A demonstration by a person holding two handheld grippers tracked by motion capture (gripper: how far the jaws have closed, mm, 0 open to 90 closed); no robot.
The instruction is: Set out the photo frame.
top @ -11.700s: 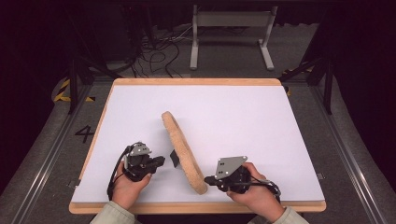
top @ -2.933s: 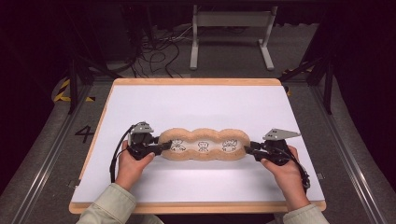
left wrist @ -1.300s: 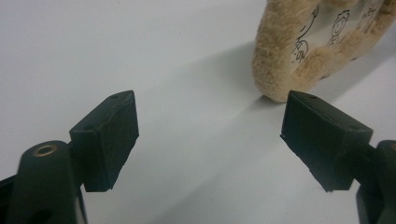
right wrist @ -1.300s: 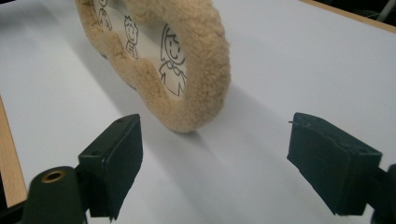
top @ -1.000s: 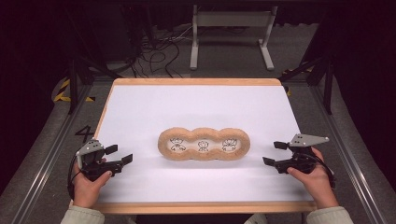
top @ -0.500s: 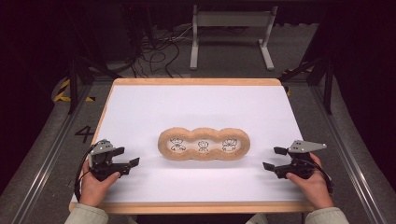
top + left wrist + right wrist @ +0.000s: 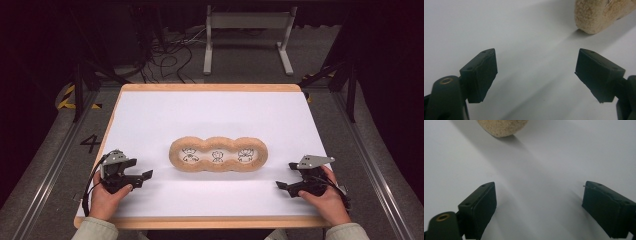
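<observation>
A tan cork-like board (image 7: 218,154) with three rounded lobes lies flat in the middle of the white table (image 7: 210,115), each lobe bearing a small dark drawing. My left gripper (image 7: 143,178) rests near the front left of the table, open and holding nothing, pointing at the board's left end (image 7: 596,15). My right gripper (image 7: 283,183) sits at the front right, also open and holding nothing, aimed toward the board's right end (image 7: 502,127). Both stand well apart from the board. In each gripper view the two black pads (image 7: 482,75) (image 7: 480,208) are spread wide over bare white surface.
The table has a wooden rim (image 7: 210,87). Beyond its far edge, on the dark floor, lie cables (image 7: 165,50) and a grey metal stand (image 7: 247,35). A yellow-black marking (image 7: 67,97) and a painted number sit on the floor at left.
Earlier both grippers held the board's ends and laid it flat; since then they let go and drew back. In the last half second the left gripper shifted slightly right, the right gripper toward the front.
</observation>
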